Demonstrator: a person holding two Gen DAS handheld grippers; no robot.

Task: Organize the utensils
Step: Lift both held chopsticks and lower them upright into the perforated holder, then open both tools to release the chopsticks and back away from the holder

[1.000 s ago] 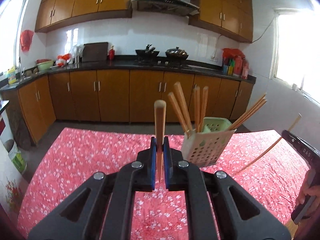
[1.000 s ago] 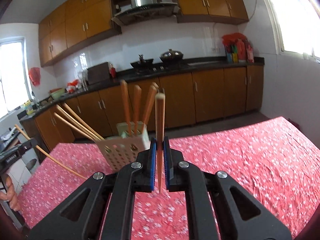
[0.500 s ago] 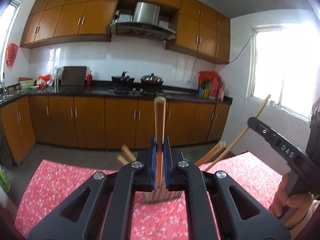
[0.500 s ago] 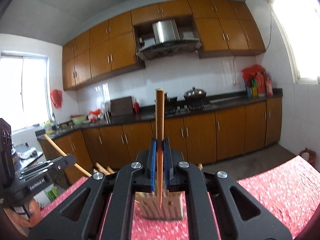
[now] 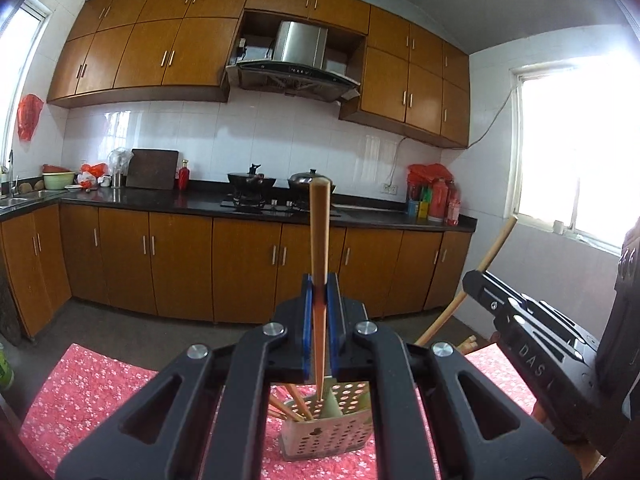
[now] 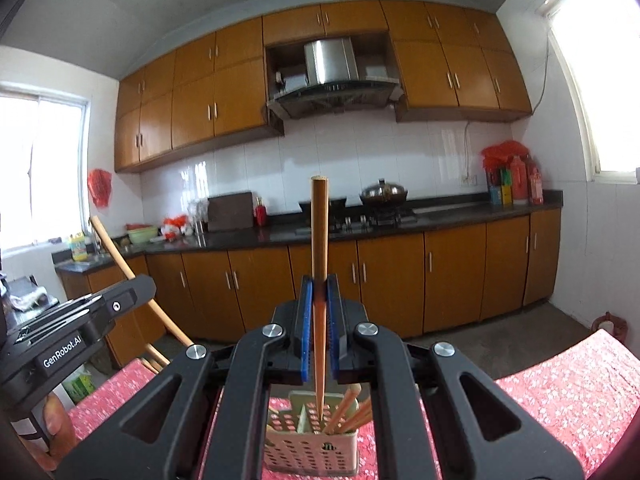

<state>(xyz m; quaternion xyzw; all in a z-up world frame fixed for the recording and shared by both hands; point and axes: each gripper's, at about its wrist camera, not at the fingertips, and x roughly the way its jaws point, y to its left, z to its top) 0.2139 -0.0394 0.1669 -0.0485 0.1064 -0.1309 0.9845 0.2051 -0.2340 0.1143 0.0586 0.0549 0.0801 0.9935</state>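
Note:
My left gripper (image 5: pixel 319 286) is shut on a wooden chopstick (image 5: pixel 320 248) held upright, its thin tip just above the pale green perforated utensil holder (image 5: pixel 328 438). My right gripper (image 6: pixel 319 286) is shut on another wooden chopstick (image 6: pixel 319 260), tip pointing down into the same holder (image 6: pixel 312 448). Several chopsticks (image 6: pixel 348 410) stand in the holder. The right gripper (image 5: pixel 532 340) with its chopstick shows at the right of the left wrist view. The left gripper (image 6: pixel 80 328) shows at the left of the right wrist view.
The holder stands on a table with a red flowered cloth (image 5: pixel 88 392), also seen in the right wrist view (image 6: pixel 560 384). Beyond the table are brown kitchen cabinets (image 5: pixel 180 264), a dark counter with pots on a stove (image 5: pixel 256 180) and a window (image 5: pixel 580 140) at right.
Both grippers have risen and closed in over the holder, each still holding its chopstick. The holder has slid from mid-frame to directly below the fingers in both views.

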